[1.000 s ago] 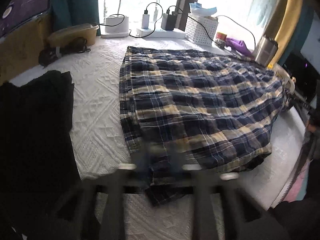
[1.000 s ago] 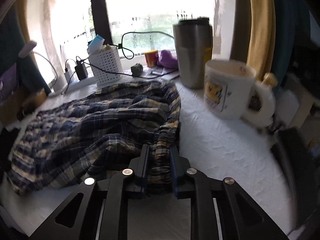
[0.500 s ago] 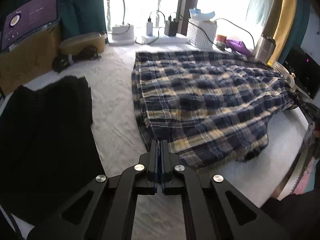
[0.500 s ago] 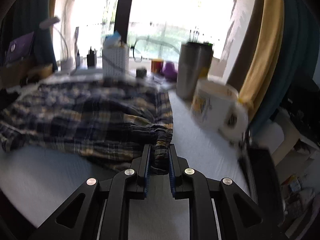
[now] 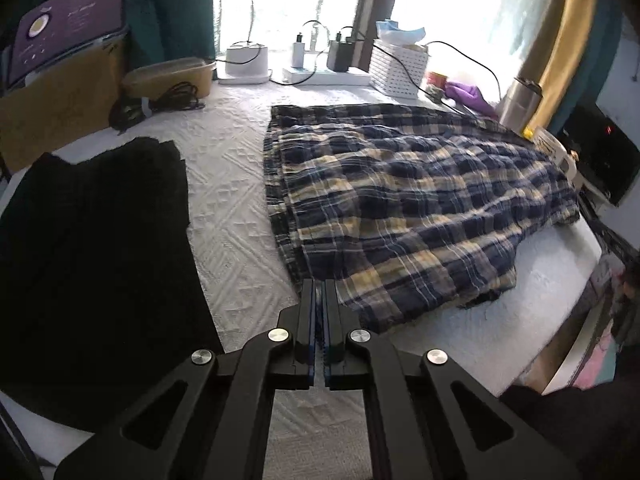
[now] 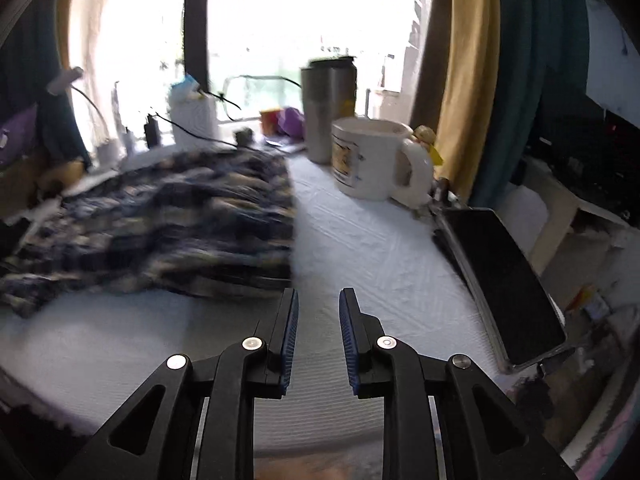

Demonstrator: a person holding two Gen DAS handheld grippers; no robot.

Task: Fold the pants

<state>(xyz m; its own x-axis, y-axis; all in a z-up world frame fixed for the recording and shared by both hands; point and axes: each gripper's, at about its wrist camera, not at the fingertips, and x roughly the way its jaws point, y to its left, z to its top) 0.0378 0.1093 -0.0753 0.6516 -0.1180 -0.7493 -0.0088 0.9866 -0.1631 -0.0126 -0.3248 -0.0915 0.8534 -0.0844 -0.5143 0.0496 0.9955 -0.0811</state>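
Observation:
Blue, yellow and white plaid pants [image 5: 400, 200] lie folded over and spread flat on the white textured cover [image 5: 232, 216]. My left gripper [image 5: 319, 282] is shut, its tips right at the near left hem of the pants; no cloth shows between the pads. In the right wrist view the pants [image 6: 180, 216] are blurred and lie to the left. My right gripper [image 6: 319, 294] hovers over bare cover just right of their waistband end. Its jaws are opening, with nothing between them.
A black garment [image 5: 92, 260] lies to the left of the pants. A white mug [image 6: 372, 160], a steel tumbler [image 6: 328, 108] and a black flat device [image 6: 504, 280] stand along the right edge. Chargers, cables and a white basket [image 5: 396, 68] line the window sill.
My right gripper has let go of the waistband, drawn back and to the right, and its jaws have parted. My left gripper has pulled back off the hem, which now lies flat.

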